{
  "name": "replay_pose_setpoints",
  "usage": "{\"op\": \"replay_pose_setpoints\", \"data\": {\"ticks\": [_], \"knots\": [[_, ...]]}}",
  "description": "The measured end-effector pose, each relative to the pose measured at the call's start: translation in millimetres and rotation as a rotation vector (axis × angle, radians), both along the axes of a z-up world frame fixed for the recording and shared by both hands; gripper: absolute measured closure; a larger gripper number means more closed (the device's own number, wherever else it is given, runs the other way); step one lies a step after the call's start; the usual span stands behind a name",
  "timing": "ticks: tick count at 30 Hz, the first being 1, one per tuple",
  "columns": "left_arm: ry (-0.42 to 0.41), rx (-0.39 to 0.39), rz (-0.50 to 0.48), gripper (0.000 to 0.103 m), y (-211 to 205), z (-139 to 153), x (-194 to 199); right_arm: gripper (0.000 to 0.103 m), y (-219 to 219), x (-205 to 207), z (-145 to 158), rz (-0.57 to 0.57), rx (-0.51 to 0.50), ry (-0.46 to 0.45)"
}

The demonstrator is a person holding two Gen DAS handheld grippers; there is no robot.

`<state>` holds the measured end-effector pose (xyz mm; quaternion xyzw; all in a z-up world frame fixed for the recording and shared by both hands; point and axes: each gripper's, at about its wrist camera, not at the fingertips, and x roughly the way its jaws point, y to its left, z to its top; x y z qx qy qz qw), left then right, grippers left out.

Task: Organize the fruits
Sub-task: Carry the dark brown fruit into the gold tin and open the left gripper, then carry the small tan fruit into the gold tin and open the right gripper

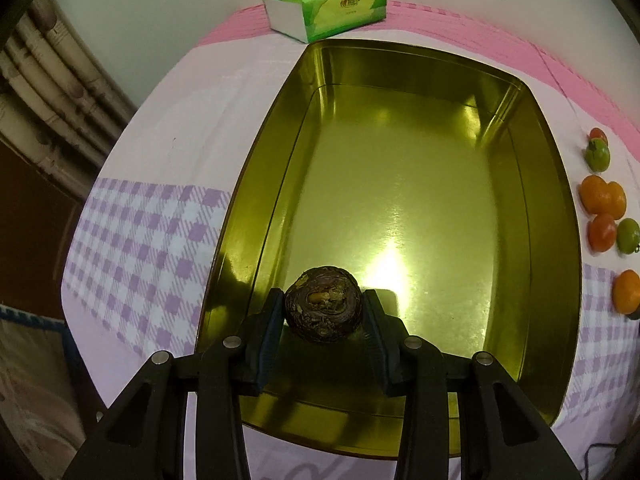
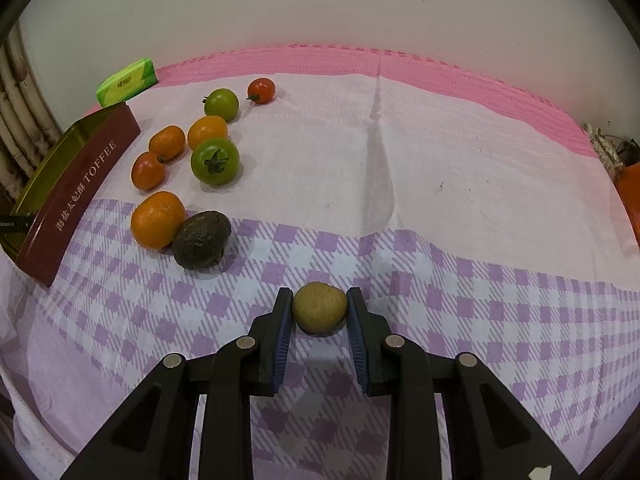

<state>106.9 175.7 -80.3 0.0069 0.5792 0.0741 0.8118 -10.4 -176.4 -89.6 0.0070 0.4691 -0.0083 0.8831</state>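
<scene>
My left gripper [image 1: 323, 307] is shut on a dark brown wrinkled fruit [image 1: 323, 305] and holds it over the near end of the gold tin tray [image 1: 554, 208]. My right gripper [image 2: 319, 309] is shut on a small tan round fruit [image 2: 319, 307] just above the checked cloth. In the right wrist view, loose fruit lies to the left: oranges [image 2: 157, 220], green tomatoes [image 2: 215, 161], red tomatoes [image 2: 148, 171] and a dark brown fruit [image 2: 201, 239]. The tray's maroon side [image 2: 80, 184] stands left of them.
A green tissue pack [image 1: 326, 5] lies beyond the tray's far end, also in the right wrist view [image 2: 126, 86]. The pink and purple checked cloth [image 2: 440, 160] covers the table. A wall stands behind. An orange object [image 2: 630, 196] sits at the right edge.
</scene>
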Motion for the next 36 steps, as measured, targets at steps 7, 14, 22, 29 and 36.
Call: {"op": "replay_pose_setpoints", "data": {"ticks": [7, 14, 22, 29, 36], "knots": [[-0.012, -0.048, 0.003, 0.062, 5.2, 3.6, -1.8, 0.078, -7.5, -4.4, 18.9, -0.023, -0.005, -0.031], [-0.048, -0.075, -0.005, 0.062, 7.2, 20.9, -5.4, 0.078, 20.6, 7.3, 63.6, 0.064, -0.01, -0.12], [-0.16, -0.087, 0.013, 0.049, 21.0, 53.2, -14.5, 0.078, 118.0, 41.4, 74.3, 0.306, 0.115, -0.099], [-0.178, -0.068, 0.034, 0.049, 29.3, 61.9, -24.7, 0.078, 212.0, 62.3, 72.7, 0.493, 0.118, -0.097], [-0.171, -0.025, 0.124, 0.048, 52.8, 60.7, -38.4, 0.078, 265.2, 78.4, 47.0, 0.591, 0.042, -0.046]]}}
